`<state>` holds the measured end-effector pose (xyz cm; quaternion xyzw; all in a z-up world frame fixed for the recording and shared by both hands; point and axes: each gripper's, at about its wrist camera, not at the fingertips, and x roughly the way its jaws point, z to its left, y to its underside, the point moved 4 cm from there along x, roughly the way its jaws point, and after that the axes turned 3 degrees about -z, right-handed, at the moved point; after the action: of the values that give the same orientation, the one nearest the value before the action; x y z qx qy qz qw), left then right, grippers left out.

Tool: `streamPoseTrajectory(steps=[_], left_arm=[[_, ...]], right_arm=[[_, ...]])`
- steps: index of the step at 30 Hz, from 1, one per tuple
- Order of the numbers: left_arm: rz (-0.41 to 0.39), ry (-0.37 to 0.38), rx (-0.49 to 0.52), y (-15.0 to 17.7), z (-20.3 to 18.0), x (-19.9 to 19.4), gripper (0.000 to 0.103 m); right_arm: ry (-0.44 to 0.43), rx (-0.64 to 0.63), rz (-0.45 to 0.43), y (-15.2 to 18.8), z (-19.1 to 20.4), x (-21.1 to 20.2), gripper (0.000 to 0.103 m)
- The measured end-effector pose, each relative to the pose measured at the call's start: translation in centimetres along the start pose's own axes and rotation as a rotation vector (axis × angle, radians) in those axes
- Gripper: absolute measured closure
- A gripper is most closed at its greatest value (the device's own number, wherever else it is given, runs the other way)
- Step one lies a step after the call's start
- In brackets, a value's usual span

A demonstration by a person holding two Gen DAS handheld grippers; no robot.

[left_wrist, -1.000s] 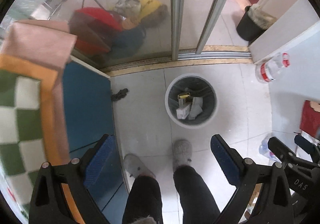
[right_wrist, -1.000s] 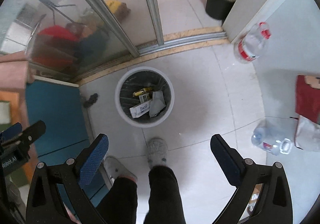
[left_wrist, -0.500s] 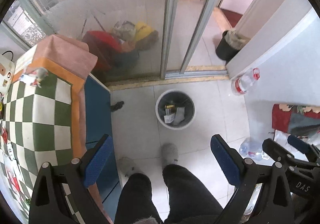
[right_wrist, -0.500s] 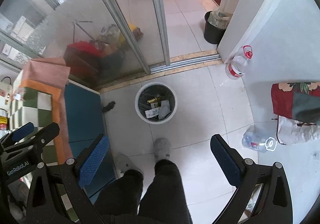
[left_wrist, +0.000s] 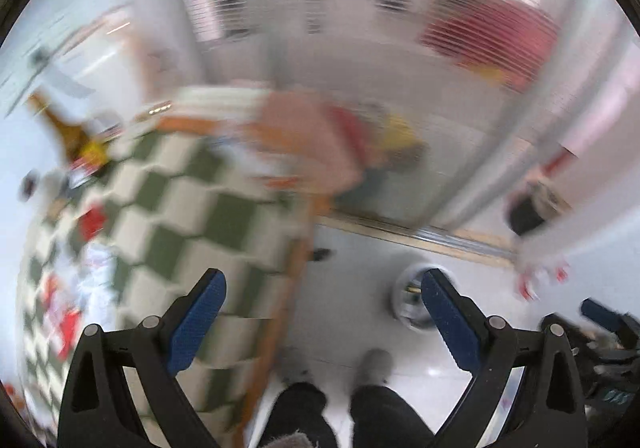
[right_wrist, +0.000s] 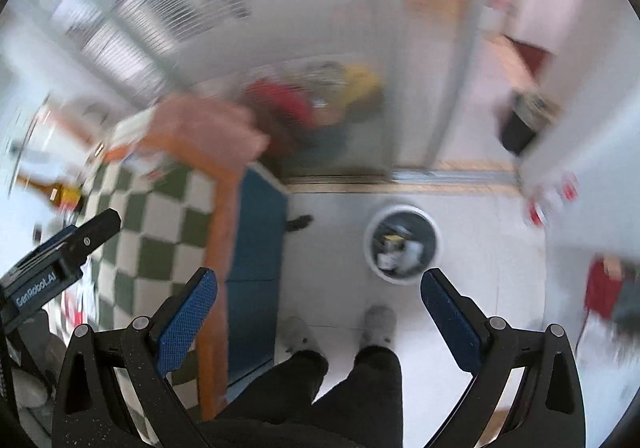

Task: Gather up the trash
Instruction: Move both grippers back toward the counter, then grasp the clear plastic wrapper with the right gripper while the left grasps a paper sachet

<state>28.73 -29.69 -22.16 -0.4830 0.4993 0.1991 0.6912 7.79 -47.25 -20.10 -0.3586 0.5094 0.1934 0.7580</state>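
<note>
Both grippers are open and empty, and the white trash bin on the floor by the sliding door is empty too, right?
Not quite. The white trash bin already holds scraps of paper and packaging, as the right wrist view shows. The left gripper and right gripper are indeed open and empty.

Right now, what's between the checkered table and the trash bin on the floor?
Right wrist view: a blue panel beside the checkered table, a small dark object, then bare white tile up to the trash bin.

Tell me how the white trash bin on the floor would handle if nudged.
The trash bin looks like thin plastic holding only a few paper scraps, so it is probably light. On the glossy floor tiles it would likely slide rather than tip, being round and squat.
</note>
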Motion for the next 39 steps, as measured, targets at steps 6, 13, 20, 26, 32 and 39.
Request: streamPoseTrajectory(steps=[6, 13, 20, 26, 32, 39], left_arm=[[0.073, -0.24, -0.251, 2.8, 16.7, 3.4, 0.003], [0.212, -0.351, -0.6, 11.0, 30.6, 8.6, 0.003], [0.247, -0.378, -0.698, 15.1, 35.8, 10.1, 0.003], [0.25, -0.23, -0.742, 16.3, 36.5, 10.9, 0.003], [0.26, -0.091, -0.735, 15.7, 35.9, 12.2, 0.004], [0.197, -0.172, -0.593, 14.0, 35.4, 11.7, 0.085]], right_arm=[[-0.084, -0.254, 0.053, -4.6, 16.0, 6.1, 0.0], [-0.008, -0.447, 0.09, -8.9, 29.7, 18.2, 0.0], [0.116, -0.495, 0.097, -9.7, 34.4, 27.1, 0.019], [0.018, -0.521, 0.065, -8.5, 36.8, 26.6, 0.099], [-0.191, -0.491, 0.163, -4.4, 38.8, 24.9, 0.101], [-0.266, -0.508, 0.219, 0.4, 38.8, 23.2, 0.101]])
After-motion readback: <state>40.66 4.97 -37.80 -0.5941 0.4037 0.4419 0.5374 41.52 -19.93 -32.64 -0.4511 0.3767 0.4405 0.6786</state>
